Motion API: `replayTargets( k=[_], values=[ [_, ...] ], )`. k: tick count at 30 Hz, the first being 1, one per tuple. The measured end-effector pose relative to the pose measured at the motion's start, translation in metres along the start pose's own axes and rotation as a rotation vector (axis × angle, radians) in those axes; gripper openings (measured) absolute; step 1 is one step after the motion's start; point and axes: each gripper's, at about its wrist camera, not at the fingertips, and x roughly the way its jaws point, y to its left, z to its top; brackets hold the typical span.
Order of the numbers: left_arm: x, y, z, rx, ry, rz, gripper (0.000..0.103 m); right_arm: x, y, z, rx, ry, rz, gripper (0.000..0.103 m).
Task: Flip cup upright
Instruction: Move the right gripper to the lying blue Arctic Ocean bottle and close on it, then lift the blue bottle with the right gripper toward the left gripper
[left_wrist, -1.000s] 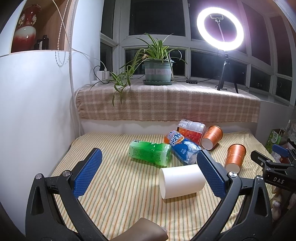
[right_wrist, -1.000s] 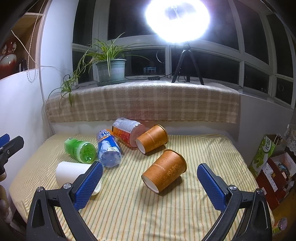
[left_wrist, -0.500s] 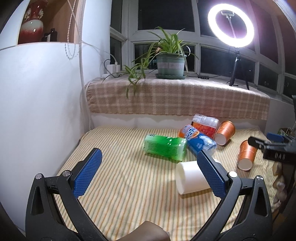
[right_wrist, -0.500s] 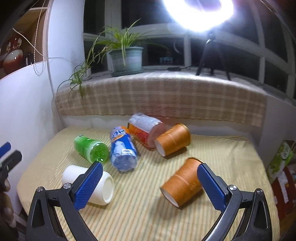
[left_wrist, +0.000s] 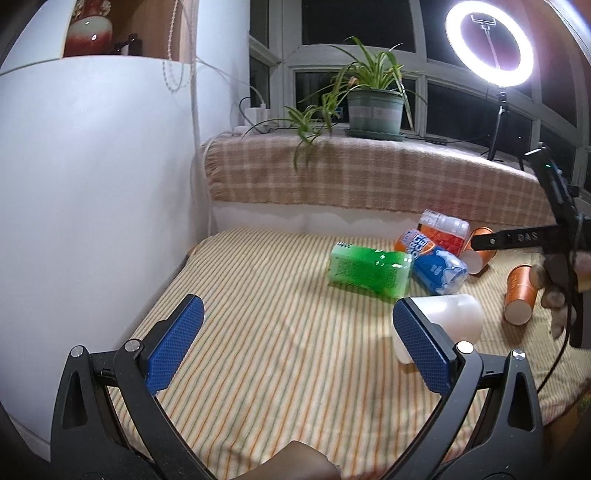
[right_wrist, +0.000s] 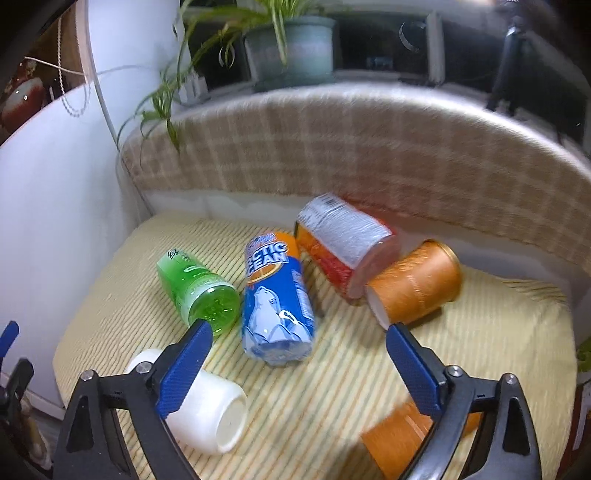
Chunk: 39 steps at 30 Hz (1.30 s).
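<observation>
A white cup lies on its side on the striped cloth; it also shows in the right wrist view, partly behind my left blue pad. An orange cup lies on its side at the back; it shows in the left wrist view. A second orange cup lies on its side low between my right gripper's fingers, and shows in the left wrist view. My right gripper is open above the cloth. My left gripper is open and empty, left of the white cup.
A green bottle, a blue Arctic Ocean bottle and a red-and-white bottle lie on their sides mid-table. A white wall borders the left. A checked ledge carries a potted plant and a ring light.
My right gripper has moved forward and down towards the near orange cup, which now sits low between its fingers. My left gripper has swung left, so the white cup sits behind its right pad.
</observation>
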Motion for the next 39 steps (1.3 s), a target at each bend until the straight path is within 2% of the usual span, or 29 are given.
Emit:
replayTargets(
  k=[7, 16, 23, 27, 31, 35, 39],
  values=[
    [0.001, 0.012, -0.005, -0.015, 0.02, 0.029, 0.103, 0.043, 0.007, 0.016, -0.027, 0.123, 0.047, 0.089],
    [0.001, 0.02, -0.006, -0.024, 0.02, 0.04, 0.103, 0.079, 0.017, 0.026, -0.049, 0.219, 0.048, 0.087],
    [0.003, 0.024, -0.005, -0.031, 0.023, 0.044, 0.103, 0.1, 0.026, 0.03, -0.082, 0.274, 0.029, 0.086],
    [0.002, 0.025, -0.006, -0.032, 0.021, 0.046, 0.103, 0.114, 0.032, 0.031, -0.088, 0.303, 0.028, 0.081],
    [0.002, 0.025, -0.006, -0.033, 0.021, 0.047, 0.103, 0.126, 0.036, 0.032, -0.084, 0.324, 0.027, 0.08],
    [0.002, 0.026, -0.005, -0.033, 0.022, 0.048, 0.103, 0.13, 0.033, 0.03, -0.075, 0.344, 0.037, 0.07],
    [0.002, 0.027, -0.004, -0.032, 0.02, 0.048, 0.103, 0.13, 0.033, 0.029, -0.078, 0.34, 0.037, 0.069]
  ],
)
